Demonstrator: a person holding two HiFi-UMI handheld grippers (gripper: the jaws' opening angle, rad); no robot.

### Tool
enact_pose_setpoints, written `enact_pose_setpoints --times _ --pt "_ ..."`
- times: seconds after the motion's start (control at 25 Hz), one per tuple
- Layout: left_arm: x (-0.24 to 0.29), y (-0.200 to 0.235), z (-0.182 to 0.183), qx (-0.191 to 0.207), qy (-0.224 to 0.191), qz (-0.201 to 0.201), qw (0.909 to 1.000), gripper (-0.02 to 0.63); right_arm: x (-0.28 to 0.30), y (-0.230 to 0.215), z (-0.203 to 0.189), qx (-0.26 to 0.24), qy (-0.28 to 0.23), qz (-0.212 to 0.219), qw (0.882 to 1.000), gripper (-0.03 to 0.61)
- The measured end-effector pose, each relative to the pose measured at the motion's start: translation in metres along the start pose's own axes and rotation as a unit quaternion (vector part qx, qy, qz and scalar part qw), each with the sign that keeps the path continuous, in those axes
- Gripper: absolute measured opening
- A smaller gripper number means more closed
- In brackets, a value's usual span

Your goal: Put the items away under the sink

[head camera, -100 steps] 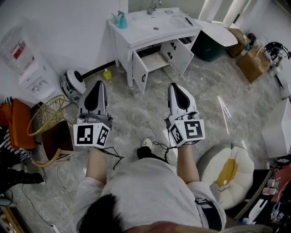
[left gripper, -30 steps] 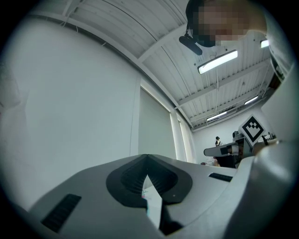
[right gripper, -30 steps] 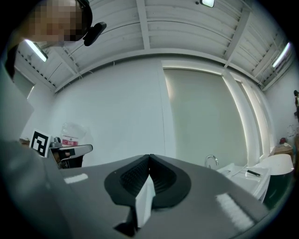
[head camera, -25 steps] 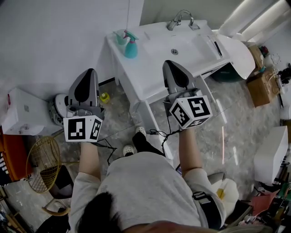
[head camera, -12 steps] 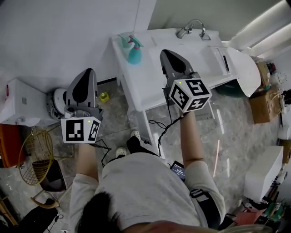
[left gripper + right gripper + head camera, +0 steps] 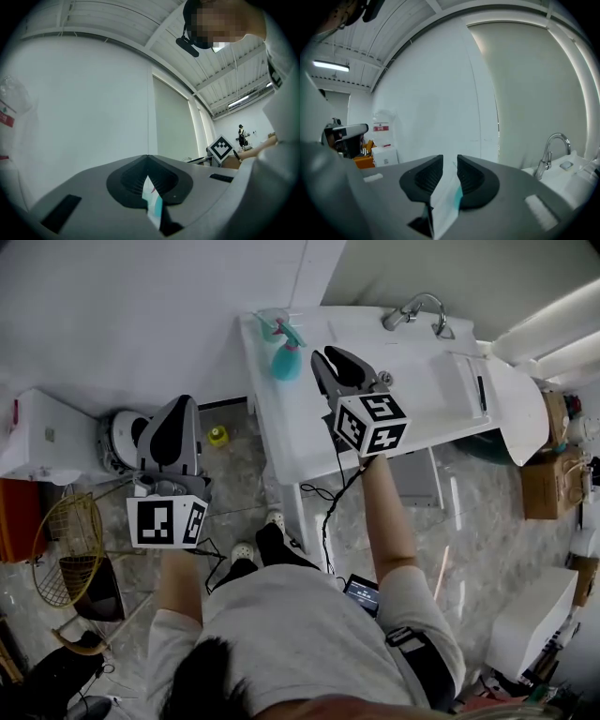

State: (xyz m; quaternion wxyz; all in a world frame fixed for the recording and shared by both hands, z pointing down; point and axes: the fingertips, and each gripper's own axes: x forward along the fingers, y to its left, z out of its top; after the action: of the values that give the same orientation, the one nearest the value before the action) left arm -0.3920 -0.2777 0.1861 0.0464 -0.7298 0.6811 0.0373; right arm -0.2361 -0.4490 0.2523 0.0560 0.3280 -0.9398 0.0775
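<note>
Just off the left tip of my right tongs (image 6: 323, 362) stands the spray bottle (image 6: 286, 360). It is upright near the back left corner of the white sink counter (image 6: 300, 418), with a teal body and a trigger head on top. The jaws of my right tongs have just been opening. They now stand apart, and the pads press on nothing. Farther ahead and to their right, the chrome faucet (image 6: 412, 307) curves over the basin.

My left tongs (image 6: 181, 407) hang well to the left, off the counter and over the floor. Their jaws are closed together, with nothing held between them. Just ahead of them on the floor sits a small yellow bottle (image 6: 217, 436), near a round white machine (image 6: 120, 439). A wire basket (image 6: 66, 540) lies behind my left tongs, to their left. The counter's edge stands between my left tongs and the spray bottle.
</note>
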Motion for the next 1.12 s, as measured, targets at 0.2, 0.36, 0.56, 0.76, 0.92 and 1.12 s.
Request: enact_pose_setpoints --times 0.2,0.36,0.56,0.76,0.92,1.12 --pt "0.005 0.002 -0.010 0.002 0.013 0.011 0.9999 0.008 0.034 -0.015 -0.022 -0.019 0.026 0.013 0.999 0.144" --pt "0.009 0.001 -0.019 0.006 0.025 0.016 0.9995 0.008 0.059 -0.028 -0.045 -0.020 0.048 0.020 0.998 0.165" --pt "0.010 0.001 -0.031 0.009 0.038 0.028 0.9988 0.008 0.083 -0.043 -0.071 -0.016 0.063 0.020 0.998 0.186" --pt "0.009 0.007 -0.040 0.008 0.046 0.043 0.9980 0.006 0.105 -0.054 -0.093 -0.011 0.075 0.019 0.997 0.204" --pt "0.011 0.016 -0.047 0.002 0.051 0.057 0.9971 0.006 0.123 -0.057 -0.105 -0.009 0.082 0.022 0.996 0.209" --pt "0.013 0.022 -0.057 -0.003 0.060 0.066 0.9960 0.007 0.136 -0.060 -0.120 0.011 0.089 0.025 0.996 0.209"
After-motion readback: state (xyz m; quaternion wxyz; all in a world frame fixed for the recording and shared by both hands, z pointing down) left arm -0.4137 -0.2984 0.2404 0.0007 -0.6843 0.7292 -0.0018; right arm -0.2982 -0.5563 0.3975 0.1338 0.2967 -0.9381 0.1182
